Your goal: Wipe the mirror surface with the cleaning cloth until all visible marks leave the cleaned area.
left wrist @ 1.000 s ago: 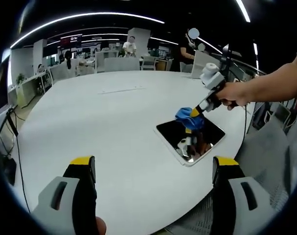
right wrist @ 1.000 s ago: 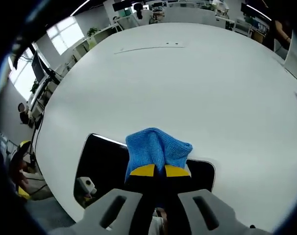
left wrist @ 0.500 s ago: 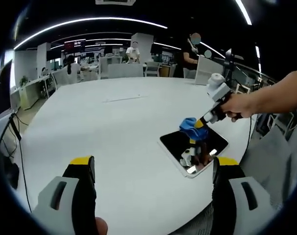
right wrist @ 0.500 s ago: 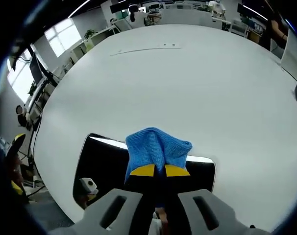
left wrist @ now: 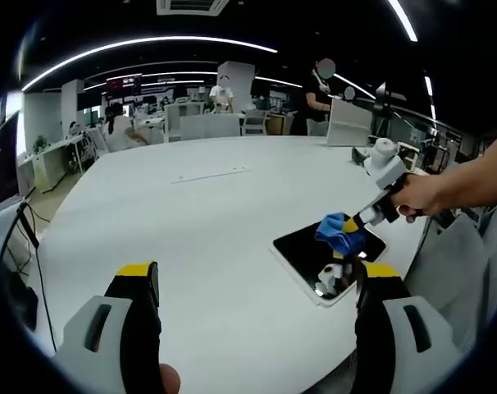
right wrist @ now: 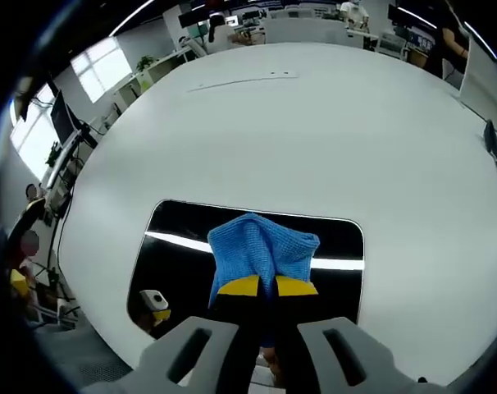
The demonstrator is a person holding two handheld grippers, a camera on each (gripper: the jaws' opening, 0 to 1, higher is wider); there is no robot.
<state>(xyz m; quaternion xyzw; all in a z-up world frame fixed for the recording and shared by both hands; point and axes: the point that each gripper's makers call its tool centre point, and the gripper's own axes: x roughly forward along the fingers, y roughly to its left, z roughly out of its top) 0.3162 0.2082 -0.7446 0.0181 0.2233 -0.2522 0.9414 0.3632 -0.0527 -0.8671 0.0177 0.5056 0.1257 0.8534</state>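
The right gripper [right wrist: 261, 286] has drawn the cloth [right wrist: 259, 250] back over the mirror [right wrist: 176, 253]: a second ago the blue cloth hung over the mirror's far edge onto the table, and now it sits wholly on the glass, with dark mirror showing beyond it. In the left gripper view the same move shows as the cloth [left wrist: 340, 234] sliding from the far corner of the mirror [left wrist: 304, 253] toward its middle.

The right gripper's yellow-tipped jaws are pinched together on the cloth, pressing it down on the mirror. A person's hand [left wrist: 419, 195] holds that gripper [left wrist: 355, 226] as it reaches in from the right of the left gripper view.

The mirror lies flat near the table's [left wrist: 191, 222] near right edge, a dark rounded rectangle with a pale rim, reflecting ceiling light strips and the gripper. I cannot tell whether any marks are on it.

The left gripper [left wrist: 253, 275] hangs above the table's near edge, well apart from the mirror, its jaws spread wide and holding nothing.
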